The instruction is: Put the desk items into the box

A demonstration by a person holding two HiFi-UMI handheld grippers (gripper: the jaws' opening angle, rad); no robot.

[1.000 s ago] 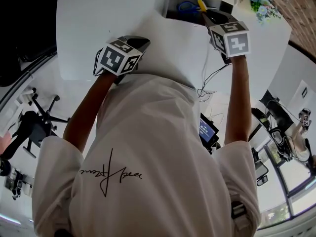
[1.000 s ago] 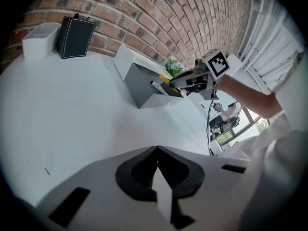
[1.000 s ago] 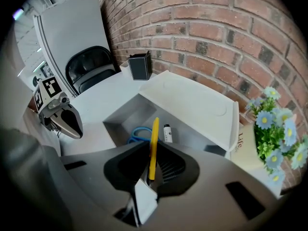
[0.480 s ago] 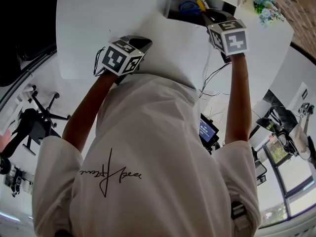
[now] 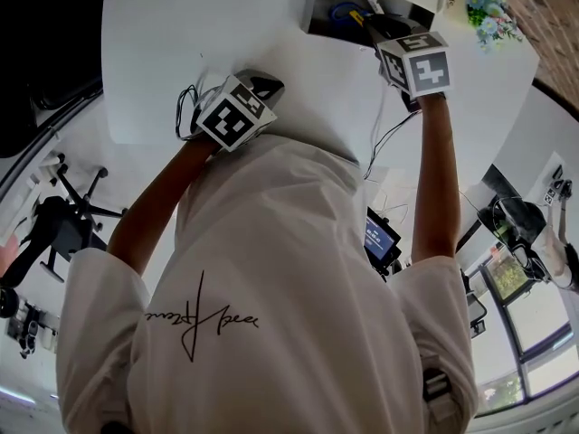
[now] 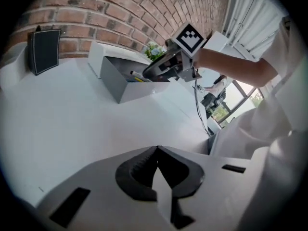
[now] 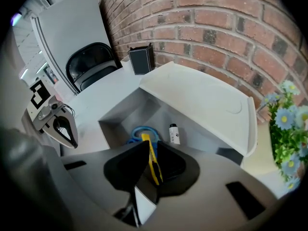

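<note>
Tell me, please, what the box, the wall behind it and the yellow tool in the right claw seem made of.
Box: matte grey, smooth flat walls, probably plastic or coated board.
Wall: red brick with pale mortar joints.
Yellow tool: smooth with a black strip, likely plastic.

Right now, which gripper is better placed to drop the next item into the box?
Right. The right gripper is shut on a yellow item, aimed down into the open box. The left gripper is shut and empty, over the table, away from the box.
</note>
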